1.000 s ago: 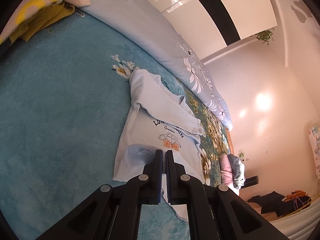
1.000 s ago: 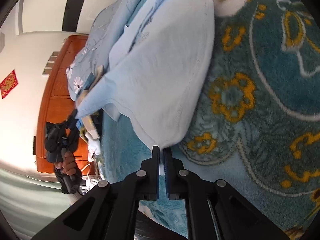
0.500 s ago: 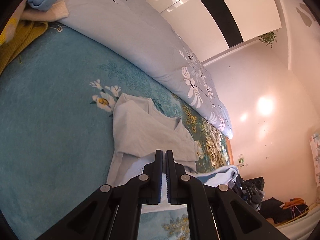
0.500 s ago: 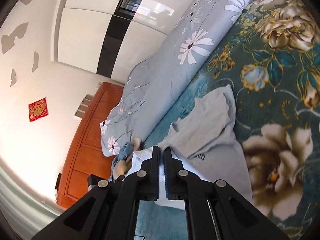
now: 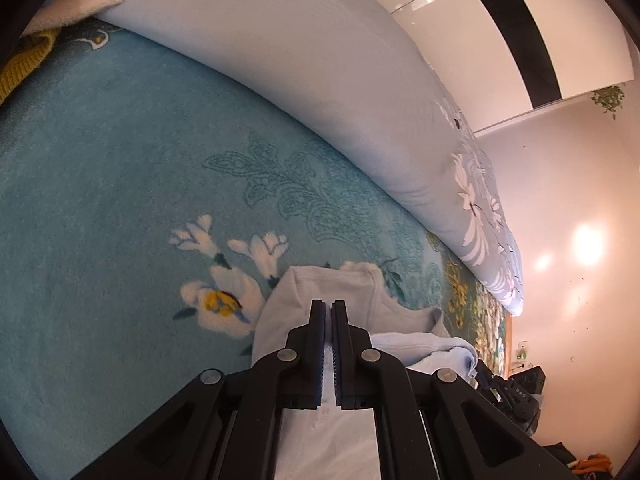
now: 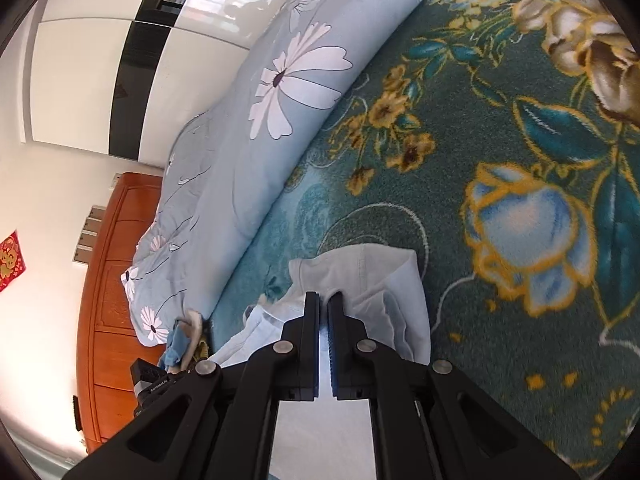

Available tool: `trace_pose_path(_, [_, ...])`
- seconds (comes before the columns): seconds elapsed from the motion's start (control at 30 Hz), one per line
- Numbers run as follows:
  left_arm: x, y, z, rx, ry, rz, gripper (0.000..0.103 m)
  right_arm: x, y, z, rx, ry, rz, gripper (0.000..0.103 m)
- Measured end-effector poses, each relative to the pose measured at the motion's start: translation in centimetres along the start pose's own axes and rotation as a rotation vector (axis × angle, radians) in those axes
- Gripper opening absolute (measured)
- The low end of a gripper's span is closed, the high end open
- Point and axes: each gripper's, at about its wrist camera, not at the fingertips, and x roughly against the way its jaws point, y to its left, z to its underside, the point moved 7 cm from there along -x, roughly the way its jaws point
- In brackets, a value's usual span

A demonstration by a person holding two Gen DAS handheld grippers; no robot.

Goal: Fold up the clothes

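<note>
While both grippers hang over the bed, each one pinches a piece of the same pale blue T-shirt (image 5: 352, 300). From the left wrist, the left gripper (image 5: 328, 308) has its jaws pressed nearly together on a strip of the light cloth, which runs down between the black fingers toward the camera; the rest of the shirt lies bunched just beyond the tips, beside a white and yellow flower woven into the teal floral blanket (image 5: 120, 168). From the right wrist, the right gripper (image 6: 323, 300) likewise has its jaws clamped on a fold of the shirt (image 6: 372, 276), whose crumpled end rests on the blanket (image 6: 500, 128) ahead of it. A rolled blue-grey daisy-print duvet (image 5: 320, 80) lies along the far side of the bed.
</note>
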Motion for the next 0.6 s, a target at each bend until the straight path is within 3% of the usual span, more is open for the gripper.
trace_pose_path(0.33, [-1.4,1.2,-0.8,0.031,-0.013,0.051,0.009,-2.4,-1.0,-0.6,0.024,0.03,0.082,0.005])
trace_pose_path(0.4, [-0.6,0.7,-0.9,0.038,-0.027,0.086,0.023,-2.2,-0.9,-0.5,0.026,0.031,0.086,0.006])
trace_pose_path(0.47, [0.4,0.2,-0.9,0.043,-0.046,0.125,0.052,-1.9,-0.6,-0.5,0.032,0.032,0.084,0.006])
trace_pose_path(0.5, [1.0,-0.1,-0.9,0.043,-0.058,0.144,0.056,-1.5,-0.2,-0.5,0.039,0.029,0.075,0.007])
trace_pose_path(0.53, [1.7,-0.5,-0.9,0.043,-0.071,0.163,0.06,-1.1,0.2,-0.6,0.046,0.027,0.066,0.012])
trace_pose_path(0.57, [2.2,-0.7,-0.7,0.022,-0.074,0.149,0.062,-0.7,0.6,-0.6,0.054,0.021,0.058,0.03])
trace_pose_path(0.6, [2.7,-1.0,-0.4,-0.004,-0.076,0.128,0.063,-0.1,1.0,-0.5,0.063,0.012,0.051,0.041])
